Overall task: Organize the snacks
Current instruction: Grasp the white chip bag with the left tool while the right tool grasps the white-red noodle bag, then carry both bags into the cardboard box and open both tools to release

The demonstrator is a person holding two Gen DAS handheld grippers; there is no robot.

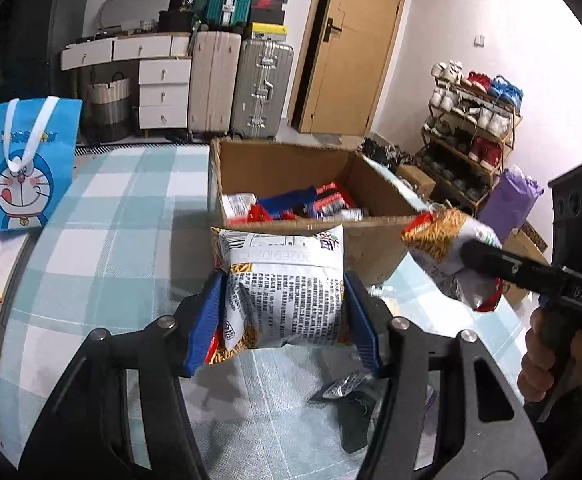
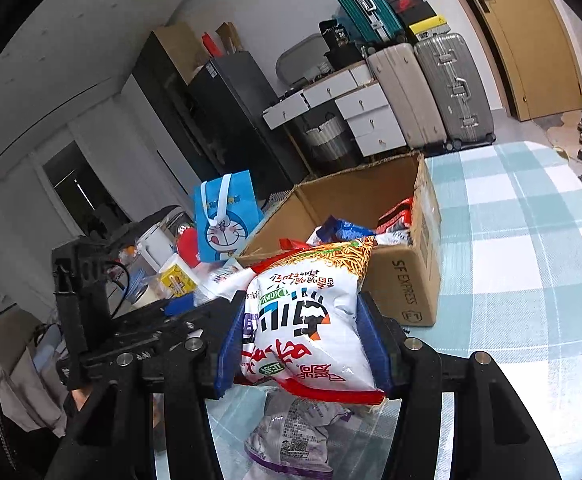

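My left gripper is shut on a white snack bag with printed text facing me, held just in front of the open cardboard box. The box holds several red, blue and white snack packs. My right gripper is shut on a white and red snack bag, held near the box's corner. In the left wrist view the right gripper and its bag show at the right, above the box's near right corner.
The checked blue-white tablecloth covers the table. A blue cartoon bag stands at the left. Loose snack packs lie on the cloth below the left gripper, and a purple-white pack lies under the right one. Cups and bottles crowd the left.
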